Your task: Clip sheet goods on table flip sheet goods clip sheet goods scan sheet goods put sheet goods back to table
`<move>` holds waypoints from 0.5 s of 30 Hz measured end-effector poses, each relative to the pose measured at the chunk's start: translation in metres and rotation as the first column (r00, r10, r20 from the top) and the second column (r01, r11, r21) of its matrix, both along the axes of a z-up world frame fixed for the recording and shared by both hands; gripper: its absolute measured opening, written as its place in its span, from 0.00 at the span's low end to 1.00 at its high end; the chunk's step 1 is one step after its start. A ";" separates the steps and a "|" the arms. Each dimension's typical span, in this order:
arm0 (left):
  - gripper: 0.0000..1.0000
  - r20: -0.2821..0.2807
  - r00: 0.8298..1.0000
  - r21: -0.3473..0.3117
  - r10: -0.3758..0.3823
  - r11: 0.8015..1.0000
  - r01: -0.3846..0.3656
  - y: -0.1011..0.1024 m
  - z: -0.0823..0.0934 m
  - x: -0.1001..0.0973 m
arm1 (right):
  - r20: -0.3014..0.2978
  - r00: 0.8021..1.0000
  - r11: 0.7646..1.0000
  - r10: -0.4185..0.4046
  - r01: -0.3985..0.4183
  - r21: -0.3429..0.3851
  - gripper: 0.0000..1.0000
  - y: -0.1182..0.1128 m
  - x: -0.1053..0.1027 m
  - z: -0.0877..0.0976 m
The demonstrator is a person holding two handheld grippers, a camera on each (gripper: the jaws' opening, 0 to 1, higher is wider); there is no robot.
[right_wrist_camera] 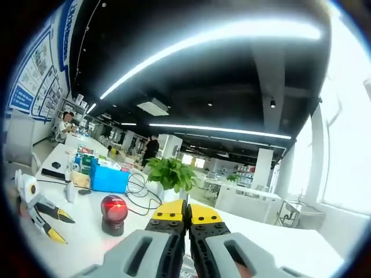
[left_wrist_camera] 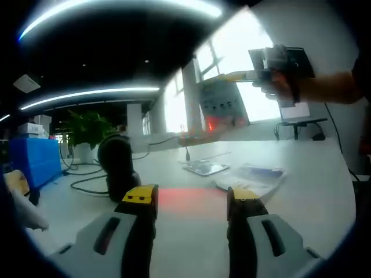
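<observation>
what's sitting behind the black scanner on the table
In the left gripper view, behind the black scanner stand a leafy green plant in a white pot and, to its left, a blue box. Cables trail around it. Its body hides whatever lies directly behind.

Left claw [left_wrist_camera: 191,202] gapes low; right claw [right_wrist_camera: 187,215] (raised) pinches closed.

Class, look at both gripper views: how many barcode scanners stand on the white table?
1. The scanner is the dark, round-headed unit standing left of the left gripper, casting a red glow on the table. The right gripper view shows this scanner too, lit red. Others may be hidden.
</observation>
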State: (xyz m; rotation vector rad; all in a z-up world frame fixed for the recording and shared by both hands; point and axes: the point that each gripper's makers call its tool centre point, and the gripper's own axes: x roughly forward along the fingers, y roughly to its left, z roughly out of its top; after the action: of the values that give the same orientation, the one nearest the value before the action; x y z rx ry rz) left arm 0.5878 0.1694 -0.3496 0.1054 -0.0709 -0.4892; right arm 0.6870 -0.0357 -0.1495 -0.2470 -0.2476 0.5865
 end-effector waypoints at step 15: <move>0.40 0.003 1.000 0.003 0.005 1.000 -0.005 0.000 0.001 0.001 | 0.012 1.000 0.999 0.008 -0.008 -0.051 0.00 -0.053 -0.029 -0.007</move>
State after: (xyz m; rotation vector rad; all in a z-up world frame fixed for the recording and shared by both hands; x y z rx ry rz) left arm 0.5884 0.1695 -0.3490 0.1095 -0.0728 -0.4840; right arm 0.6578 -0.0884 -0.1561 -0.2986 -0.2457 0.5999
